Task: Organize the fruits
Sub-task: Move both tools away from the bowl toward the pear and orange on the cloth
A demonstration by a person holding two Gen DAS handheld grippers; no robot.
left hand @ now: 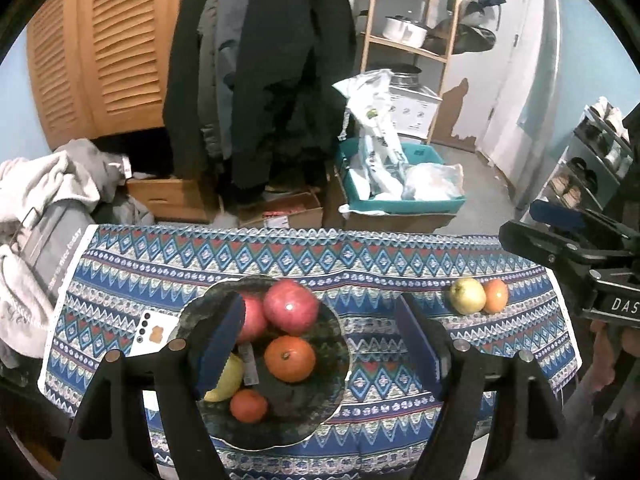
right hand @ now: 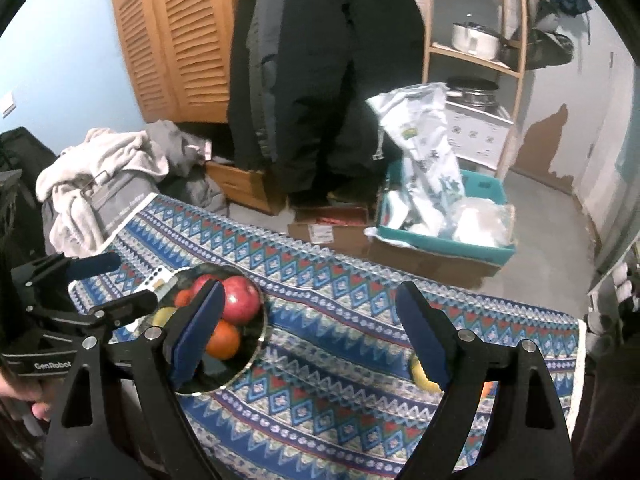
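A: Where is the fruit?
B: Most sits in the dark plate (left hand: 332,360) on the desk (left hand: 380,256); a green apple (left hand: 467,295) and an orange (left hand: 496,295) touch near the right edge.
A: The tools?
B: Left tool (left hand: 320,344) and right tool (right hand: 310,332) both gape apart, holding nothing. The left finger (left hand: 220,344) hides part of a yellow fruit (left hand: 230,380).

Woven patterned tablecloth (left hand: 400,264) looked matt, dark bowl (left hand: 336,344) glossy and mottled, pomegranate (left hand: 290,306) shiny-skinned, louvred wooden doors (left hand: 100,48) satin.
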